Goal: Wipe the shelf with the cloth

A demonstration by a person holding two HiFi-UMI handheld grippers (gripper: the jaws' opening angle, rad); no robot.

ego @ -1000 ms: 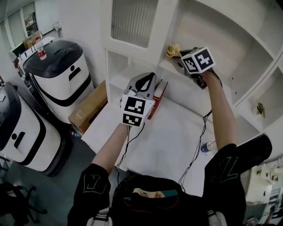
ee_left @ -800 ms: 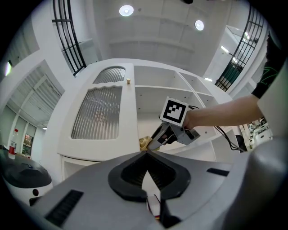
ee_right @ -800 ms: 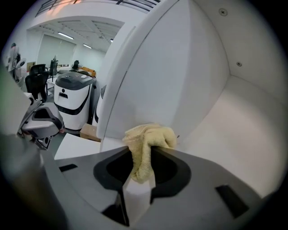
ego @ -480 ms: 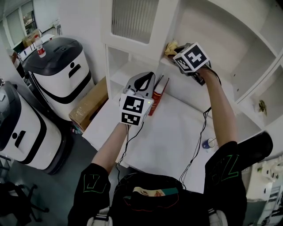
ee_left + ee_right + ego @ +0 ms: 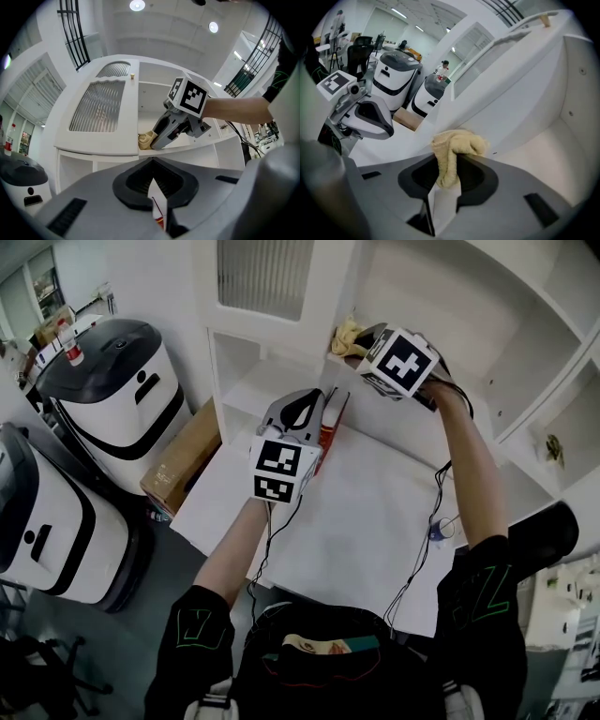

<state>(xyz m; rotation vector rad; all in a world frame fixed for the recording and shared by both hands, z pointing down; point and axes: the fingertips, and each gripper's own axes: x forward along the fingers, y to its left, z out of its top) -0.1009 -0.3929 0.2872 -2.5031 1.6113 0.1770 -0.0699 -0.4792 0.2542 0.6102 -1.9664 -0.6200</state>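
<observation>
A yellow cloth rests bunched on the white shelf at its left end, close to the side wall. My right gripper is shut on the cloth and holds it against the shelf. Lower down, my left gripper hovers over the table's back edge, below the shelf. It is shut on the thin edge of a red book that stands upright.
A ribbed-glass cabinet door hangs left of the shelf. The white table lies below, with cables and a small blue object on it. Two white-and-black machines and a cardboard box stand on the floor at left.
My right gripper has slid the cloth leftward along the shelf to its left end. The left gripper and book have hardly moved.
</observation>
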